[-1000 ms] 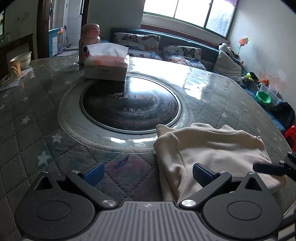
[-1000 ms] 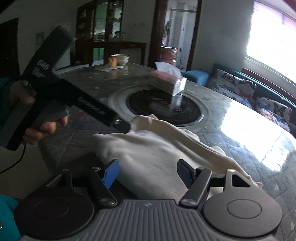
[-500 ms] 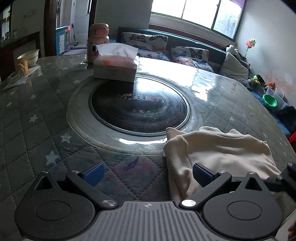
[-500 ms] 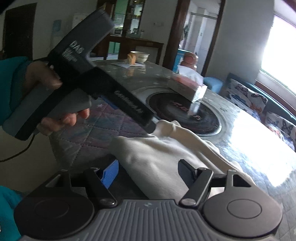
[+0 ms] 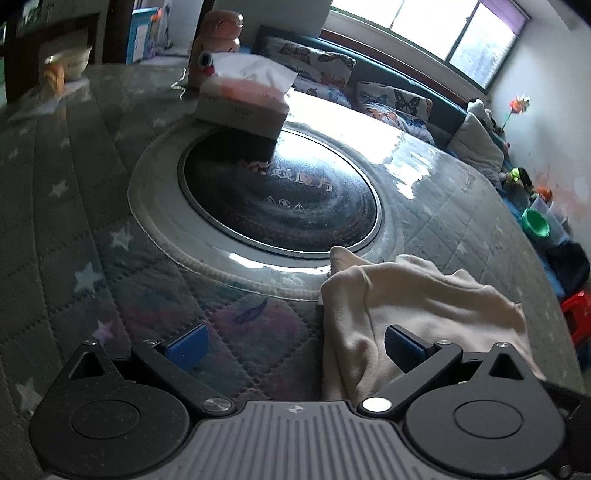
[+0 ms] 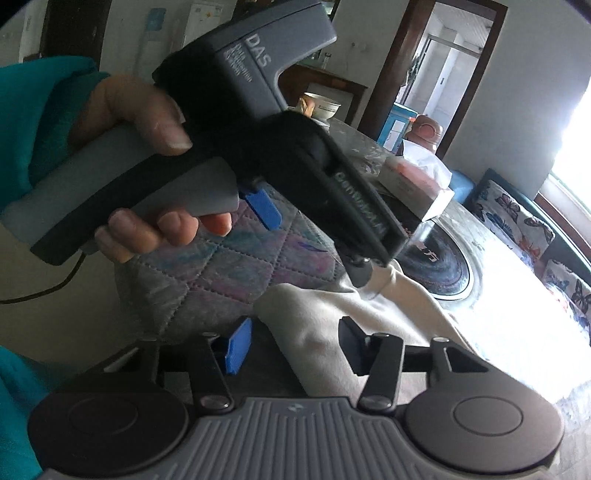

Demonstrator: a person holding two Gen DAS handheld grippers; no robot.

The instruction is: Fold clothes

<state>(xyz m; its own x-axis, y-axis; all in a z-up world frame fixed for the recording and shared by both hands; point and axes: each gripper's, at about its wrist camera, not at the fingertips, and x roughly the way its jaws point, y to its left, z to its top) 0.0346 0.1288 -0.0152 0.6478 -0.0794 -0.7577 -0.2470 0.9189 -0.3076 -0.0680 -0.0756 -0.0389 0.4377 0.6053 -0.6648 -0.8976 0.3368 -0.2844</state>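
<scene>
Between the right gripper's (image 6: 293,349) pads a fold of the cream garment (image 6: 369,317) lies at the near table edge; the jaws have just been closing, yet gaps show beside both pads, so it grips nothing yet. Seen from the left wrist, the left gripper (image 5: 293,349) stands wide, its right pad (image 5: 404,345) against the cloth's near edge and its left pad over bare quilt, holding nothing. The garment (image 5: 417,306) sits bunched and loosely doubled at the table's near right, touching the rim of the dark round plate (image 5: 280,195).

My reading: the step is taking hold of the near hem for a fold. Next the right jaws need to finish pinching that fold, and the left needs to shift onto cloth before both lift together; a one-sided hold would drag the heap askew.

A hand (image 6: 147,162) in a teal sleeve carries the left tool above the cloth in the right view. Farther on, the table (image 5: 66,229) wears a grey quilted cover with stars under a glossy sheet. A tissue box (image 5: 242,107) stands at the plate's far rim, a pink bottle (image 5: 218,40) behind it. Beyond run a sofa (image 5: 388,96) with butterfly cushions and a bright window (image 5: 436,29).
</scene>
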